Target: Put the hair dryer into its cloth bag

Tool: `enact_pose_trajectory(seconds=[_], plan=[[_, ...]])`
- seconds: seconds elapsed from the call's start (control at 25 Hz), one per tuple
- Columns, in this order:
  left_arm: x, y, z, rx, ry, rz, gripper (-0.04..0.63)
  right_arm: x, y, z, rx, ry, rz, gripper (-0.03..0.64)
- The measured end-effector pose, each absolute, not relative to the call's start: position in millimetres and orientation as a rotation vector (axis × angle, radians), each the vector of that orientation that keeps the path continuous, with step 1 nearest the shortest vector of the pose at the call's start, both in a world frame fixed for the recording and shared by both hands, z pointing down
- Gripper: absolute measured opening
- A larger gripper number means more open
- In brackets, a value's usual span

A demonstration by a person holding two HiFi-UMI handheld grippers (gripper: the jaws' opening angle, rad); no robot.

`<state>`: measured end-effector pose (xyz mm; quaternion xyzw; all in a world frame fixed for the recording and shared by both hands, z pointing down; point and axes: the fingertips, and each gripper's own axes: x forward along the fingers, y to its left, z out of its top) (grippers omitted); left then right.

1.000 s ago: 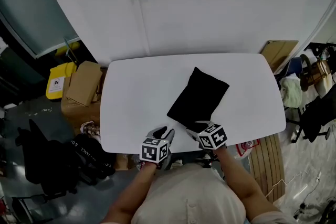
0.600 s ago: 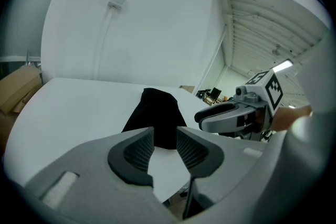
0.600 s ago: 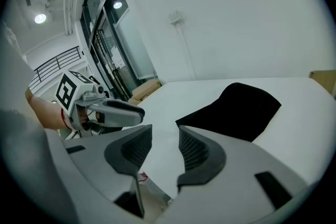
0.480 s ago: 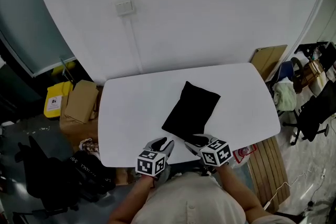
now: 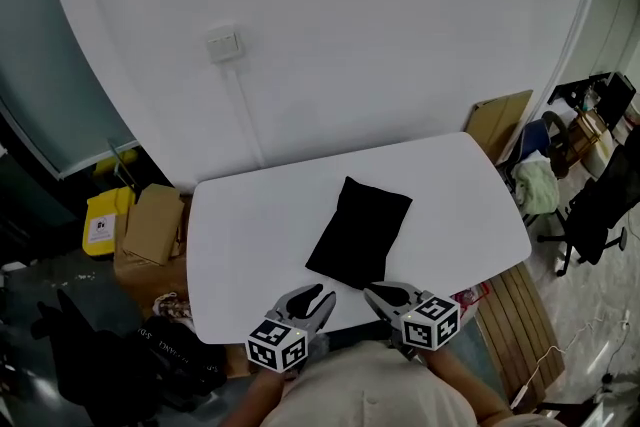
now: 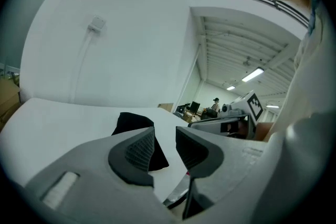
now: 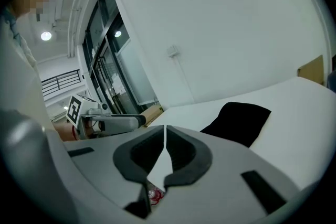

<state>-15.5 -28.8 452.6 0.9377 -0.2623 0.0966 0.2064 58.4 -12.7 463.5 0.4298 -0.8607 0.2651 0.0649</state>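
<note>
Black cloth bag [image 5: 358, 230] lies flat near the middle of the white table [image 5: 240, 235], set at a slant with one short end toward the person. Both grippers hang at the table's near edge, apart from the bag and touching nothing. The left gripper [image 6: 165, 141] has its jaws partly spread, with nothing between them (the bag shows only beyond the gap). The right gripper [image 7: 165, 136] has just been closing its jaws, which now meet pad to pad, empty.
</note>
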Motion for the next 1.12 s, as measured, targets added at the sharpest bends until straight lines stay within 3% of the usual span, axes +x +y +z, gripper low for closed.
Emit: enact_pose_trajectory(seconds=[1.12], plan=[[-10, -1, 436, 2.634, -0.662, 0.176, 0.130, 55, 10, 428, 1.368, -2.658, 0.689, 0.015]])
